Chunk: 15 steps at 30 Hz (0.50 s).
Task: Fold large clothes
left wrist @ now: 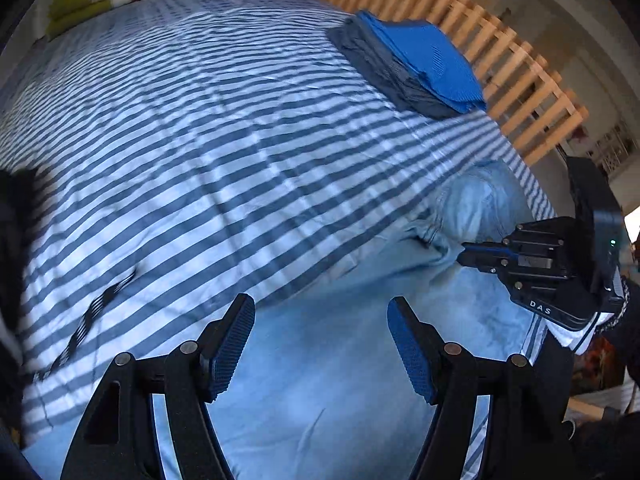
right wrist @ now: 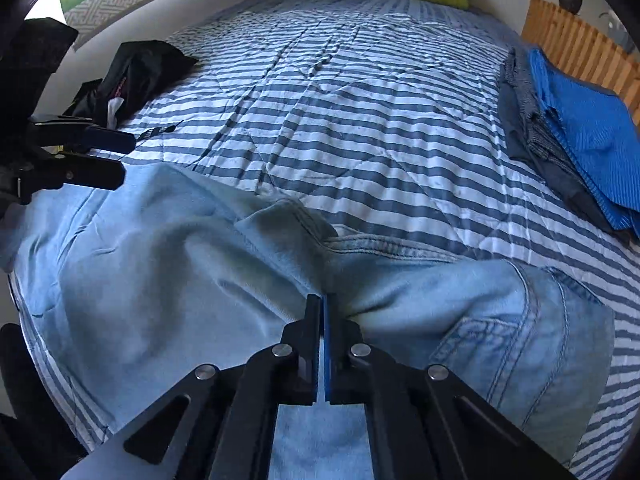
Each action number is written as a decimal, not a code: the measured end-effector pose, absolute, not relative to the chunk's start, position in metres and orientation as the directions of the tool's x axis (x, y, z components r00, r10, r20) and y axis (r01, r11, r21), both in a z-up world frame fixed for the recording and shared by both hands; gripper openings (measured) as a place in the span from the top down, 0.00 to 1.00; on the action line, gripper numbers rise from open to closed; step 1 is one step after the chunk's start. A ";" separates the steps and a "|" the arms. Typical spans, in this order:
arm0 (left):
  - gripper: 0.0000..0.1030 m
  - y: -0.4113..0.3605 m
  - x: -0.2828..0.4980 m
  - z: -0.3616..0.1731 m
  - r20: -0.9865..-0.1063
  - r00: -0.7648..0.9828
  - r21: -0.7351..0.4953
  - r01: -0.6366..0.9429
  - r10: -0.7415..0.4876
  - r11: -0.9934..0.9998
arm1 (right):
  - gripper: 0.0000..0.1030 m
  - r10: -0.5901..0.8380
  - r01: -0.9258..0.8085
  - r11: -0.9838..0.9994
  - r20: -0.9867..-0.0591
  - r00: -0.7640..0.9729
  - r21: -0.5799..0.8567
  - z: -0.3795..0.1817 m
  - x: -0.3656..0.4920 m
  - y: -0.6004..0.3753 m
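The light blue jeans lie spread along the near edge of the bed, well apart from the stack of folded clothes that sits at the bed's far side by the wooden slat rail. The right gripper is fully closed, its pads pinched on a bunched ridge of denim near the waistband seam, just beside the stitched back pocket. The left gripper hangs over the flatter leg part of the jeans with its jaws standing wide and nothing between them; it touches no cloth that I can see. I judge this to be the start of a fold: one corner is secured and the second hold is not yet made. The next move seems to call for the left gripper to come down on an edge of the jeans and close, so both ends can be lifted together and laid over evenly; lifting with one hold alone would likely drag the cloth into a heap. The only readable writing is "DAS" on the right gripper's body in the left wrist view.
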<state>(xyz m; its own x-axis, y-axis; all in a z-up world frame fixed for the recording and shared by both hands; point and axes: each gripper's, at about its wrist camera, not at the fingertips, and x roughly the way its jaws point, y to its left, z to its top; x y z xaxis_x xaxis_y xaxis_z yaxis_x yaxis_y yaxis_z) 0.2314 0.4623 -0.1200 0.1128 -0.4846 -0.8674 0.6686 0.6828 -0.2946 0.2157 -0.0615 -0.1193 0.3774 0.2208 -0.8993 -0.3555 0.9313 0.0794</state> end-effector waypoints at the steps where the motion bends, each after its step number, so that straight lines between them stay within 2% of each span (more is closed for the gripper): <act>1: 0.30 0.454 0.230 -0.124 -0.868 0.102 -0.292 0.687 -0.486 0.666 | 0.99 0.215 -0.357 0.931 -0.899 0.382 0.071 -0.119 0.212 -0.062; 6: 0.31 0.441 0.220 -0.145 -0.871 0.045 -0.316 0.711 -0.489 0.629 | 0.99 0.206 -0.372 0.926 -0.909 0.363 0.061 -0.124 0.205 -0.061; 7: 0.34 0.443 0.217 -0.147 -0.866 0.035 -0.331 0.707 -0.498 0.625 | 1.00 0.212 -0.374 0.925 -0.912 0.350 0.071 -0.124 0.206 -0.062; 8: 0.40 0.445 0.212 -0.149 -0.863 0.038 -0.331 0.710 -0.503 0.621 | 1.00 0.220 -0.375 0.923 -0.918 0.331 0.086 -0.125 0.207 -0.062; 9: 0.59 0.447 0.208 -0.151 -0.870 0.057 -0.307 0.716 -0.490 0.628 | 1.00 0.219 -0.375 0.923 -0.923 0.317 0.090 -0.126 0.208 -0.063; 10: 0.74 0.447 0.204 -0.154 -0.884 0.084 -0.264 0.722 -0.459 0.639 | 1.00 0.206 -0.376 0.923 -0.927 0.314 0.079 -0.127 0.208 -0.063; 15: 0.79 0.459 0.203 -0.162 -0.871 0.069 -0.304 0.701 -0.485 0.645 | 0.98 0.195 -0.354 0.932 -0.927 0.321 0.074 -0.108 0.226 -0.068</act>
<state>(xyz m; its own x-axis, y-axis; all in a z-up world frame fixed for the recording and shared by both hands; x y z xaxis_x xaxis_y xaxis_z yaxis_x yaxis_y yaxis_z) 0.2027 0.4587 -0.1616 0.0692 -0.4855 -0.8715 0.7007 0.6455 -0.3040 0.2261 -0.0679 -0.1081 0.3206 0.1951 -0.9269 -0.3536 0.9325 0.0740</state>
